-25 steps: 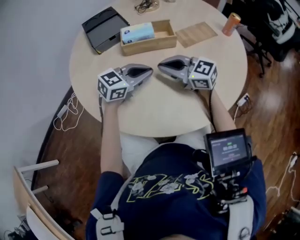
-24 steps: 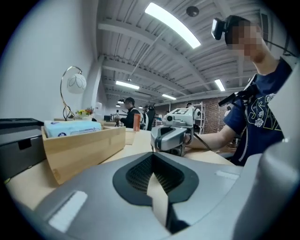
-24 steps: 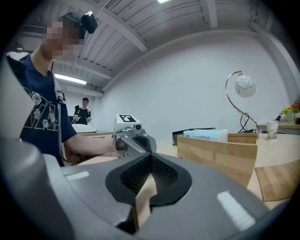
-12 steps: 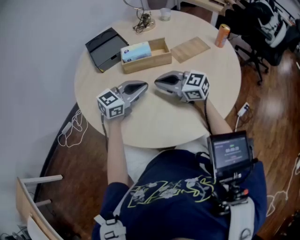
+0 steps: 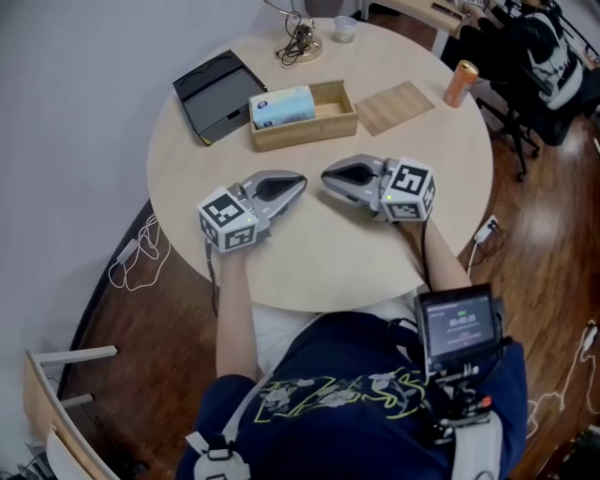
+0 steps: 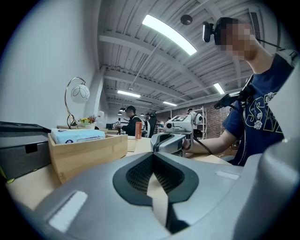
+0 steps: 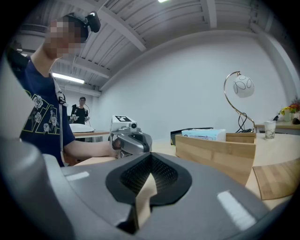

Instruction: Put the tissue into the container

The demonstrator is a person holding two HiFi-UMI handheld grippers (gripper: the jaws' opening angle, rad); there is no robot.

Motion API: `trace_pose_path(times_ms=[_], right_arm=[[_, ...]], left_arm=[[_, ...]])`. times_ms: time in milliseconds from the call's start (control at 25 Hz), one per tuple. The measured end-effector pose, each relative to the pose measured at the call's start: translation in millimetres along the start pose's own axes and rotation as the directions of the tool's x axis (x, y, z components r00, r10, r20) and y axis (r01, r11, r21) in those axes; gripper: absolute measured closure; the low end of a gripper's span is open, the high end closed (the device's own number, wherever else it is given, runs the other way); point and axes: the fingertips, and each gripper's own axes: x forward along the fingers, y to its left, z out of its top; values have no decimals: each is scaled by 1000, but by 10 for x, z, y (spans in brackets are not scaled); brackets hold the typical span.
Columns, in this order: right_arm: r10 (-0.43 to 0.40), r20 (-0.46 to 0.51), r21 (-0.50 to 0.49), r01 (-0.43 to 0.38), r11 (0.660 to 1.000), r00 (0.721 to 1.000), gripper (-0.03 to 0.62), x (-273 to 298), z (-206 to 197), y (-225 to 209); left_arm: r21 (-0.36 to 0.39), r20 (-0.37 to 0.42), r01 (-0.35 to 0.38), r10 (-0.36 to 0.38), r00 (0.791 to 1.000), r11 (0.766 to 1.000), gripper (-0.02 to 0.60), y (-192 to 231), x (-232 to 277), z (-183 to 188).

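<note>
- Two claws rest on the round wooden surface (image 5: pixel 319 244), their tips turned toward each other and a short gap apart.
- Left claw (image 5: pixel 298 181): jaws pressed together, nothing between them, its marker cube toward the person.
- Right claw (image 5: pixel 328 172): jaws likewise pressed together and empty.
- Light blue tissue pack (image 5: pixel 281 107): it lies inside the wooden container (image 5: pixel 309 131), at the end nearer the black tray (image 5: pixel 217 94). The container's other end shows bare wood.
- Relative to the claws, the tissue pack sits beyond both tips, farther from the person, and neither claw touches it or the container.
- From the left gripper view, the container stands ahead and to the left of the closed jaws, with the tissue pack's top edge above its wall. The right claw shows straight ahead.
- From the right gripper view, the container and tissue pack stand ahead and to the right, and the left claw shows ahead to the left.
- Also on the surface, beyond the container: a flat wooden board (image 5: pixel 397 106), an orange can (image 5: pixel 458 82) near the edge, a lamp base (image 5: pixel 298 42) with cable, and a small cup (image 5: pixel 345 28).
</note>
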Motion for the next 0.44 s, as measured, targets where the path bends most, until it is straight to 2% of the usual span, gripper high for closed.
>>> trace_pose_path(times_ms=[440], right_arm=[[35,13,8,-36,999,999,592,42,81,83]], left_arm=[[-5,9,-13,13,1000,1000,578,-15,-22,-4]])
